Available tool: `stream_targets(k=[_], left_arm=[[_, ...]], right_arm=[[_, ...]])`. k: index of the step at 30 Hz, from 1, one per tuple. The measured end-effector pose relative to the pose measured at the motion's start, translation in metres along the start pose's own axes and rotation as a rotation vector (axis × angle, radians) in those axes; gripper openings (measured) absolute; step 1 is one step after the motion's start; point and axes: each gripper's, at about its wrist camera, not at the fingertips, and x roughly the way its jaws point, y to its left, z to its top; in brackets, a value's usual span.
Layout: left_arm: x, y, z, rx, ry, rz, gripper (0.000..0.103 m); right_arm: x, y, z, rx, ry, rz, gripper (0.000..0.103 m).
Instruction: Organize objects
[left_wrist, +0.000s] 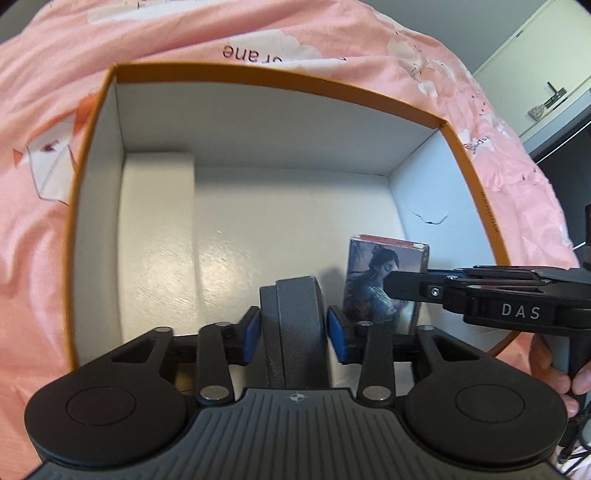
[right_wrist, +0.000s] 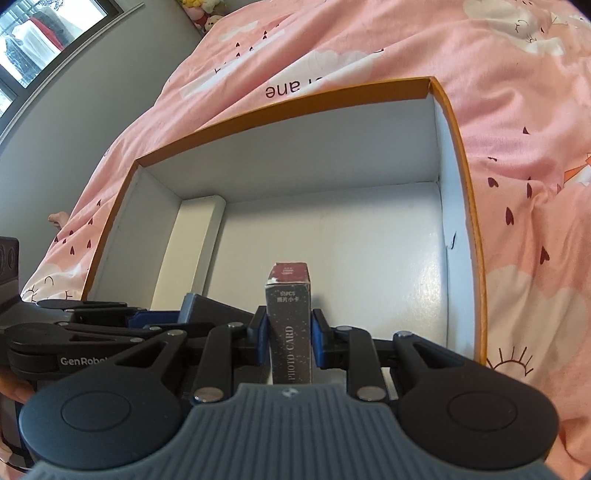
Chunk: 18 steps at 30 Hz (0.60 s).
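An open orange-rimmed box (left_wrist: 96, 110) with a white inside lies on the pink bedspread; it also shows in the right wrist view (right_wrist: 461, 155). My left gripper (left_wrist: 293, 325) is shut on a grey rounded case (left_wrist: 295, 314) held upright over the box's near edge. My right gripper (right_wrist: 289, 332) is shut on a photo card box (right_wrist: 290, 317), upright inside the orange box; its picture side shows in the left wrist view (left_wrist: 380, 273), with the right gripper (left_wrist: 391, 286) coming in from the right. The left gripper (right_wrist: 155, 317) and grey case (right_wrist: 214, 312) show at left in the right wrist view.
A white raised insert (left_wrist: 155, 236) runs along the box's left inner wall, also in the right wrist view (right_wrist: 192, 251). Pink patterned bedspread (right_wrist: 369, 37) surrounds the box. A window (right_wrist: 33, 40) and grey wall lie beyond at left; a cabinet (left_wrist: 535, 48) at far right.
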Motion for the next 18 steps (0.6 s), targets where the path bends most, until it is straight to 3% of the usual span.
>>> stream_targets(k=[18], left_arm=[[-0.025, 0.003, 0.007, 0.006, -0.098, 0.058, 0.05]], right_arm=[[0.01, 0.004, 0.001, 0.005, 0.059, 0.018, 0.025]])
